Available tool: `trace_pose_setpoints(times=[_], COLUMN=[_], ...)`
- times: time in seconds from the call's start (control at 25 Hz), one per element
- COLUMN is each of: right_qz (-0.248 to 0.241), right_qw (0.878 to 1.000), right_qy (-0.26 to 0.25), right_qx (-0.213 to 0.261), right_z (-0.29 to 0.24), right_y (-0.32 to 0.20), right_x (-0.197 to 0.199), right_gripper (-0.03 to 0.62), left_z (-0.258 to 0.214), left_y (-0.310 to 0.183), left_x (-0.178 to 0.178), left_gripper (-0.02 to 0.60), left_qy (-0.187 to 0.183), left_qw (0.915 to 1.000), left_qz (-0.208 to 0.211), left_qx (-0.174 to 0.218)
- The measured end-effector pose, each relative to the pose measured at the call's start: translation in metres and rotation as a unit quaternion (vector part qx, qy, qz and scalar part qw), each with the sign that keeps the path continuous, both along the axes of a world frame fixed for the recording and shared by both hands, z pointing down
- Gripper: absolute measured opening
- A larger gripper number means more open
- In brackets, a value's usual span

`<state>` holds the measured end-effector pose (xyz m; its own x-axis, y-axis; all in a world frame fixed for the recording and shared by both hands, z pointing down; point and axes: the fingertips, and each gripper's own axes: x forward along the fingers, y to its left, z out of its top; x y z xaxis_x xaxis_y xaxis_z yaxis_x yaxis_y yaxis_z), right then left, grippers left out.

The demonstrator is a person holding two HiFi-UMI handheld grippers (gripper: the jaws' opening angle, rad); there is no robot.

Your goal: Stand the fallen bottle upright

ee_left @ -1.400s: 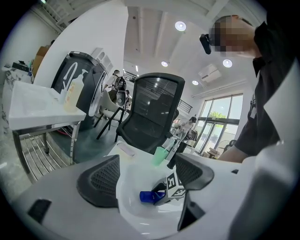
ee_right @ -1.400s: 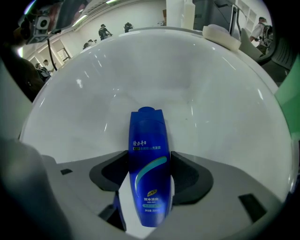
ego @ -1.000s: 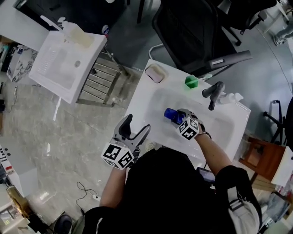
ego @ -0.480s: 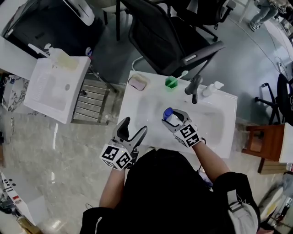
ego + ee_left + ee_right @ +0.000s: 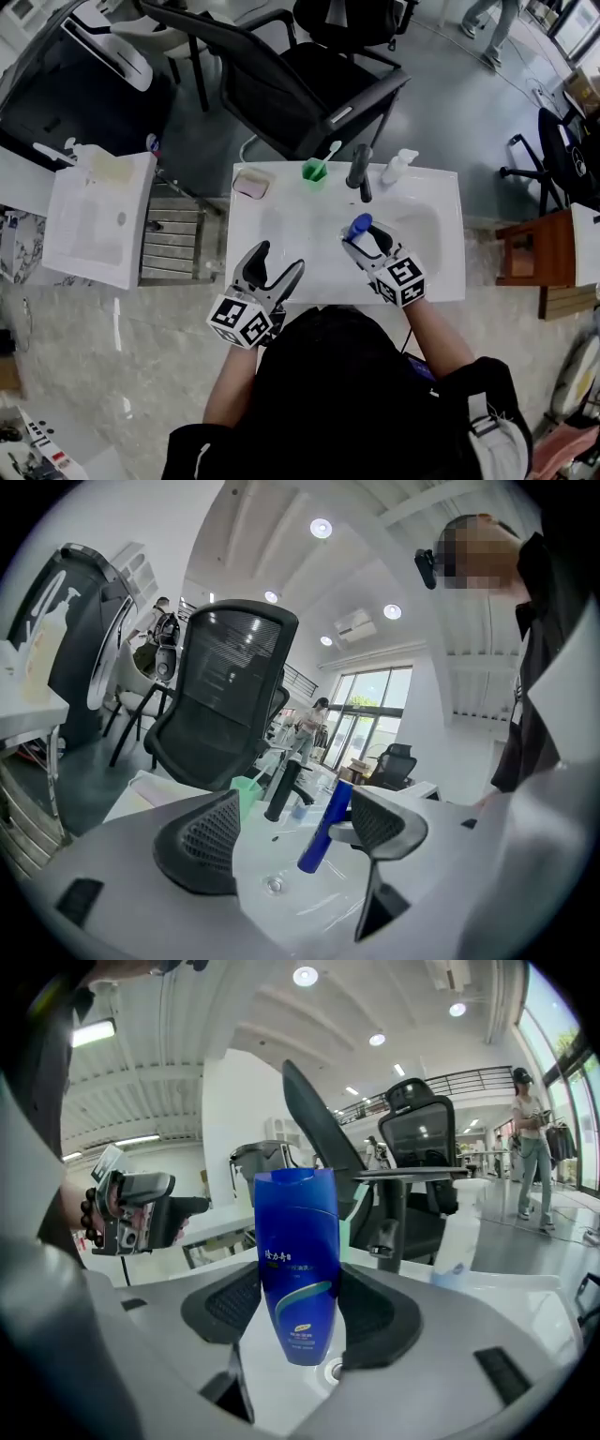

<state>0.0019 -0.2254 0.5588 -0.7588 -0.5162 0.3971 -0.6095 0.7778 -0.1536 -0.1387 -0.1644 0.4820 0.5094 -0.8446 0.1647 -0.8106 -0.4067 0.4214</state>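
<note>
- Right gripper view: the right gripper (image 5: 300,1321) grips the blue bottle (image 5: 298,1260) by both sides, in the air above the white sink (image 5: 441,192).
- Left gripper (image 5: 289,850) stands wide and empty, near the sink's front edge.

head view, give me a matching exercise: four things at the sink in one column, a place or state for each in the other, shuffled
Things:
1. blue bottle
2. green cup
3. black tap
4. left tool

Place or state:
A. empty, jaws apart
B. between the green cup and the white pump bottle
C. gripped in the right tool
D. on the back rim of the sink, white handle sticking out

Pairs: 1-C, 2-D, 3-B, 4-A
</note>
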Motion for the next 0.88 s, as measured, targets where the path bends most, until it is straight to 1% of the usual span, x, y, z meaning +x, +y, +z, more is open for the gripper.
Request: trace_pose_setpoints(times=[0.24,0.4,0.64,0.88], right_qz=[0.077,0.118,0.173,0.214], right_qw=[0.997,0.993,0.984,0.975], right_qy=[-0.012,-0.016,-0.013,-0.012], right_qx=[0.015,0.026,0.048,0.056], right_z=[-0.014,-0.018,-0.026,-0.026], right_y=[-0.016,-0.03,-0.058,-0.09], right_x=[0.048,0.078,0.12,0.158], right_gripper=[0.259,0.258,0.258,0.258], left_z=[-0.001,0.0,0.003,0.006], left_y=[-0.011,-0.02,-0.033,-0.044], left_x=[0.028,0.043,0.058,0.064], left_gripper=[0.388,0.388,0.388,0.388], left_qy=[0.003,0.002,0.0,-0.005], left_qw=[0.999,0.9981,0.9973,0.9974], left_qz=[0.043,0.062,0.074,0.071], left_qx=[0.002,0.001,-0.003,-0.012])
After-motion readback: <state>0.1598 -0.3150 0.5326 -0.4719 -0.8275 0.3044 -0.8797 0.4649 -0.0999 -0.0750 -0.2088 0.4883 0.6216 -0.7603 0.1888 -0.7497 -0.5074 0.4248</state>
